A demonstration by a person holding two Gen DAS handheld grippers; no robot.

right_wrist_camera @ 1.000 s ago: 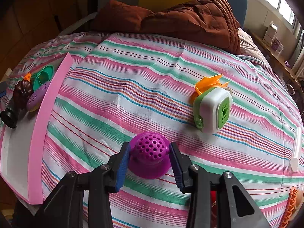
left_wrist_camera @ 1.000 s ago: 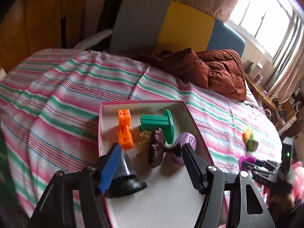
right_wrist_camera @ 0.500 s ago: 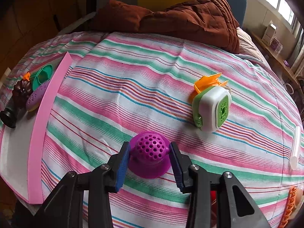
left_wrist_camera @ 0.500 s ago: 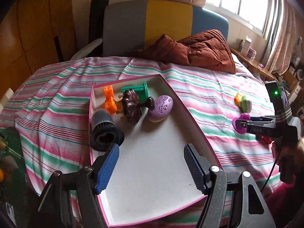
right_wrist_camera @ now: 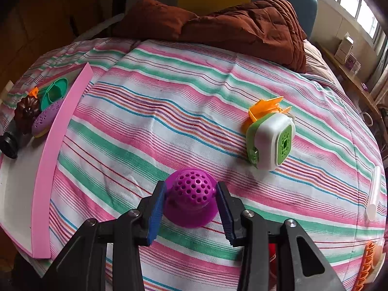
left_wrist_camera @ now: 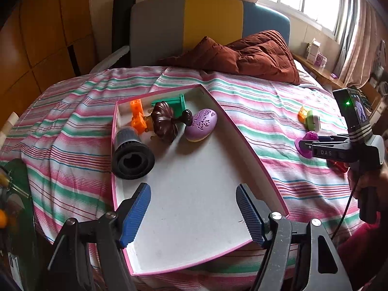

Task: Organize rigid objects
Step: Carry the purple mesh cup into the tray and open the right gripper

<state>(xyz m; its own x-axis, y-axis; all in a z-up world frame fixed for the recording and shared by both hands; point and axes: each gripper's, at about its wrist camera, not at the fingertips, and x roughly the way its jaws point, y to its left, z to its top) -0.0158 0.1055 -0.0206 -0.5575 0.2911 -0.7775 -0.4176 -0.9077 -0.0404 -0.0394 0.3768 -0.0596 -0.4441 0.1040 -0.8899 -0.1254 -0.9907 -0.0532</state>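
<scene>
Right claw on the purple strainer, left claw spread over the tray

My right gripper (right_wrist_camera: 191,200) pinches the strainer (right_wrist_camera: 190,196), which sits on the striped sheet (right_wrist_camera: 169,111) beside the pink tray (left_wrist_camera: 245,140); my left gripper (left_wrist_camera: 192,208) hangs wide apart over the tray's bare near end, holding nothing

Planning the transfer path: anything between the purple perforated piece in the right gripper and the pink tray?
Nothing visible. Bare striped bedspread lies between the purple perforated piece in the right gripper and the pink tray. Only the tray's raised wall needs clearing.
</scene>
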